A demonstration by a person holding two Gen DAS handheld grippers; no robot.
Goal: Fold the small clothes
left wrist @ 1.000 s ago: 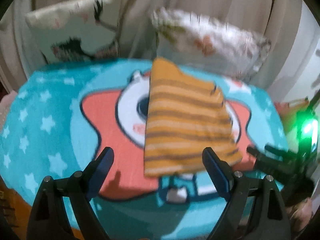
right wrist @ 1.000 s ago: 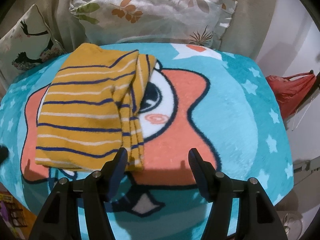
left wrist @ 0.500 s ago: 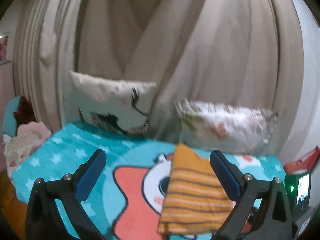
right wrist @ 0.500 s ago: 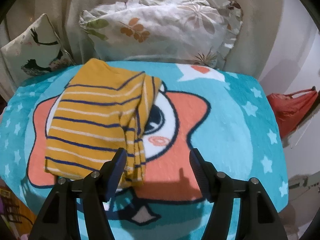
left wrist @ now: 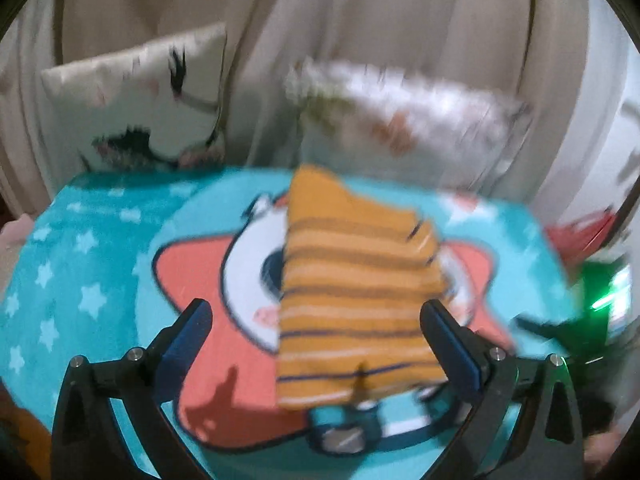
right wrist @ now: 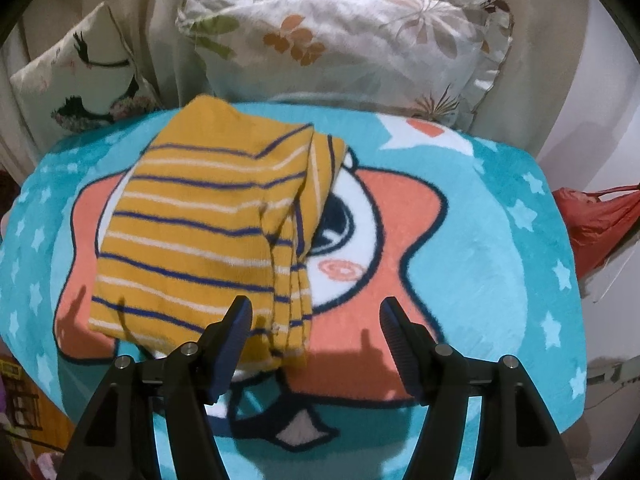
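Note:
A folded mustard-yellow garment with navy and white stripes lies on a teal blanket with a pink star cartoon. In the left wrist view the garment sits between and beyond the fingers, blurred. My left gripper is open and empty, held above the blanket in front of the garment. My right gripper is open and empty, just in front of the garment's near right corner. The right gripper's body with a green light shows at the right edge of the left wrist view.
Two cushions stand at the back against beige curtains: a bird-print one on the left, a leaf-print one in the middle. A red bag hangs off the right side. The blanket's front edge drops off below the grippers.
The left gripper tipped up toward the curtains half a second ago and has come back down over the garment. The right gripper drew back slightly. The garment has not moved.

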